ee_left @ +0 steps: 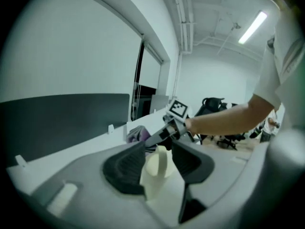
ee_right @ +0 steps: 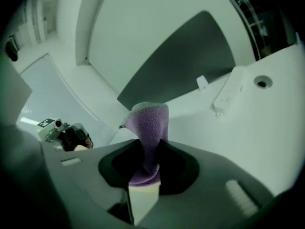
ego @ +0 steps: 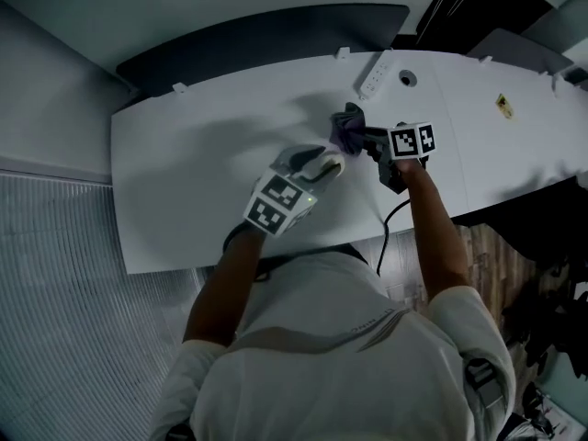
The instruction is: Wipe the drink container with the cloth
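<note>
Left gripper [ego: 317, 165] jaws spread around one cream cup [ee_left: 159, 168]; right gripper [ee_right: 147, 165] jaws pinch one purple cloth [ee_right: 150, 123].

Head view: steeply down onto the tabletop [ego: 202, 154].
Left gripper view: low, facing right gripper [ee_left: 151, 138].
Right gripper view: low, facing left gripper [ee_right: 82, 142].
Shared: tabletop.

Office, white desk [ego: 202, 163], dark partition [ego: 266, 35], swivel chairs [ee_left: 215, 106]
</note>
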Tool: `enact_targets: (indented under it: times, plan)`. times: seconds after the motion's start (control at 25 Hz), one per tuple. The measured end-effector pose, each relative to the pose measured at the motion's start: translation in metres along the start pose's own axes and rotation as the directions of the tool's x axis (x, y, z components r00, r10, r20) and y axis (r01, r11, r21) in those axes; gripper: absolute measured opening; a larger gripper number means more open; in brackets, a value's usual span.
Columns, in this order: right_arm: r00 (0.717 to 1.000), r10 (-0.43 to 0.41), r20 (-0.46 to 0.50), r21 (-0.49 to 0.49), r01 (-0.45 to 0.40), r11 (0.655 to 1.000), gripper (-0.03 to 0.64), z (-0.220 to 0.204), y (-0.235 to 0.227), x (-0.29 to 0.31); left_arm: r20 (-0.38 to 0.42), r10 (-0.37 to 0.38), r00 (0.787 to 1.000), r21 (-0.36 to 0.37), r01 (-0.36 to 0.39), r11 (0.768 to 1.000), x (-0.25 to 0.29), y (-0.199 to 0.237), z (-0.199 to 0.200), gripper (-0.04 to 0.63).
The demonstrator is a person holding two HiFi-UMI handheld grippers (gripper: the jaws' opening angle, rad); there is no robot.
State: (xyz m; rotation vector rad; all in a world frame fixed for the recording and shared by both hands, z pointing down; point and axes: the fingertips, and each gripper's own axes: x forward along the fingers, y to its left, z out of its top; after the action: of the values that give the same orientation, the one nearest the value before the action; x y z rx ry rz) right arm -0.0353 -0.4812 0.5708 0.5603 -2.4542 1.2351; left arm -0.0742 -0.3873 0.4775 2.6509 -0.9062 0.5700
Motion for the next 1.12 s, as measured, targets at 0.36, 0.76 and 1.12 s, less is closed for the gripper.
enact_targets:
  times: [0.36,0.76,1.12]
  plan:
    - [0.825,-0.212,0.524,-0.022,0.262,0.965,0.095,0.016,0.068,-0.123,0.287,0.167,0.943,-0.068,-0.154,0.986,-0.086,0.025,0.060,0.032]
    - [0.631,-0.231,0.741,-0.189,0.526,0.829,0.095,0.022,0.188,-0.186,0.420,0.308,0.854,-0.100,-0.294,0.951,-0.187,0.018,0.083,0.005]
    - [0.583,-0.203,0.786,-0.235,0.587,0.775,0.092,0.026,0.234,-0.201,0.429,0.283,0.858,0.015,-0.319,0.948,-0.206,0.000,0.090,0.005]
